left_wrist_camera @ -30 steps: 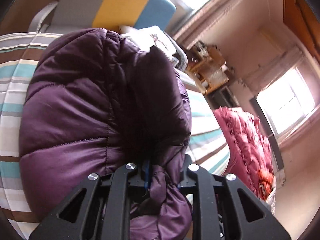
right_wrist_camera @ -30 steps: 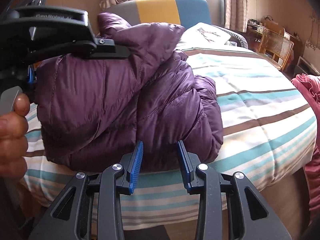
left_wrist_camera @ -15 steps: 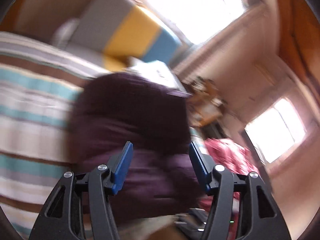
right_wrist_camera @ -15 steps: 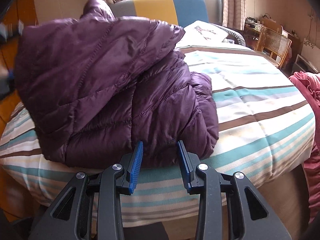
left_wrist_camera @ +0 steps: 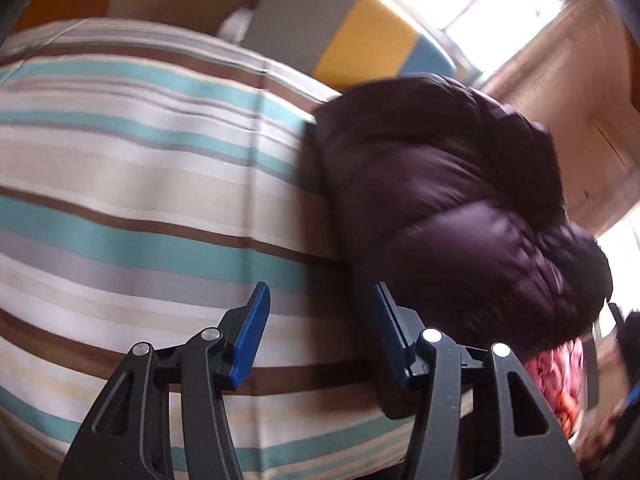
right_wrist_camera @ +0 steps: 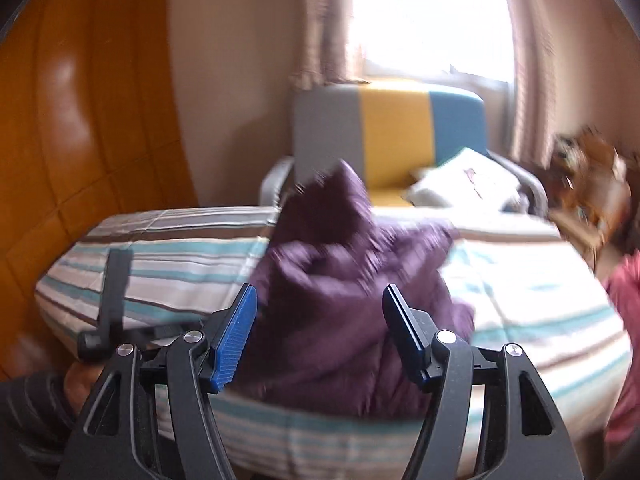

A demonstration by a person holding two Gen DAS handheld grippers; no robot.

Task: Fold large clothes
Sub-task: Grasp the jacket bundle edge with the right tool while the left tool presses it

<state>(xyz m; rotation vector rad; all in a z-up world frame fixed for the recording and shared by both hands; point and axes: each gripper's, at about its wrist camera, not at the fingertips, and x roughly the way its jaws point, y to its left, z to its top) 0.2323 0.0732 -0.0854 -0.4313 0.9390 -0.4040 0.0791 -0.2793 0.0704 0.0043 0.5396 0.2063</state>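
A purple puffer jacket (left_wrist_camera: 448, 208) lies bunched in a heap on the striped bed (left_wrist_camera: 132, 184). It also shows in the right wrist view (right_wrist_camera: 344, 292), mid-bed near the front edge. My left gripper (left_wrist_camera: 320, 300) is open and empty, over the bedspread just left of the jacket. My right gripper (right_wrist_camera: 320, 304) is open and empty, held back from the bed's front edge and facing the jacket. The left gripper's body (right_wrist_camera: 112, 304) shows at the left of the right wrist view.
A grey, yellow and blue chair (right_wrist_camera: 396, 136) with a white cushion (right_wrist_camera: 468, 184) stands behind the bed. An orange wooden panel (right_wrist_camera: 80, 120) is at the left. A pink garment (left_wrist_camera: 556, 376) lies at the right, off the bed. Wooden furniture (right_wrist_camera: 588, 184) stands at the far right.
My left gripper has let go of the jacket, opened and swung left over the bedspread. The jacket has dropped into a heap. My right gripper has opened wider and pulled back.
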